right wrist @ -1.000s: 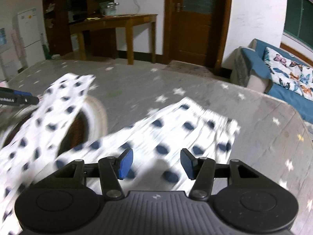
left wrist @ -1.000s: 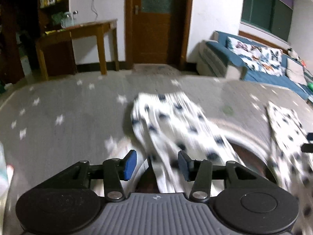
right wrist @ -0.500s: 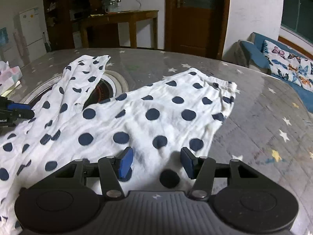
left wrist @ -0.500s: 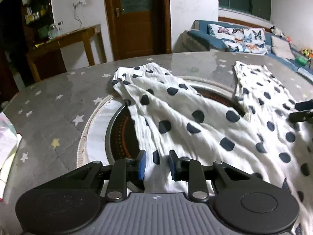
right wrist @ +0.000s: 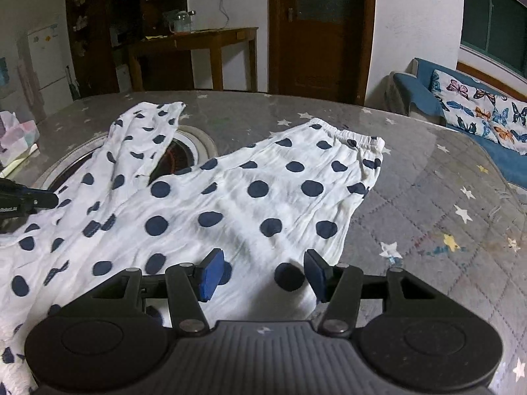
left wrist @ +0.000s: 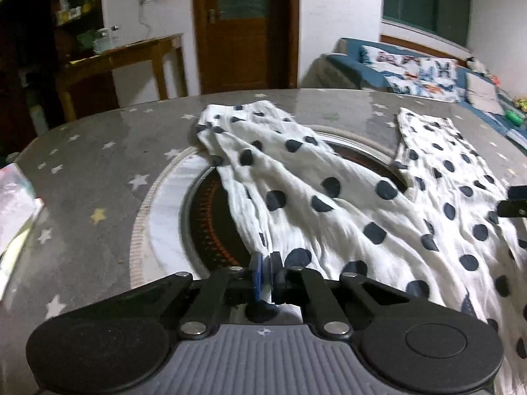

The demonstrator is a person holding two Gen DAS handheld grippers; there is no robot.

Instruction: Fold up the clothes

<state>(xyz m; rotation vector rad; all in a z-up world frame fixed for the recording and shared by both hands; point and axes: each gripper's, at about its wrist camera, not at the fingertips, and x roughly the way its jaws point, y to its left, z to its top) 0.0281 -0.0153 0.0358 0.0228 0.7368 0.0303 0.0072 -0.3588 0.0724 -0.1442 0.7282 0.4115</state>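
Note:
White trousers with dark blue dots (left wrist: 329, 204) lie spread on the grey star-patterned table, both legs running away from me; they also show in the right wrist view (right wrist: 250, 197). My left gripper (left wrist: 266, 271) is shut on the near left edge of the trousers, over the round hob. My right gripper (right wrist: 263, 271) is open, its blue pads low over the cloth near the waist end, close to the right edge. The right gripper's tip shows at the right of the left wrist view (left wrist: 513, 202).
A round hob with a pale ring (left wrist: 164, 217) is set into the table (right wrist: 444, 197) under the trousers. A pastel packet (left wrist: 13, 197) lies at the table's left edge. A wooden side table, a door and a blue sofa stand beyond.
My left gripper has closed from part-open to shut on the trousers' edge. The right gripper stays open and has barely moved. The cloth has settled flat after the earlier blur.

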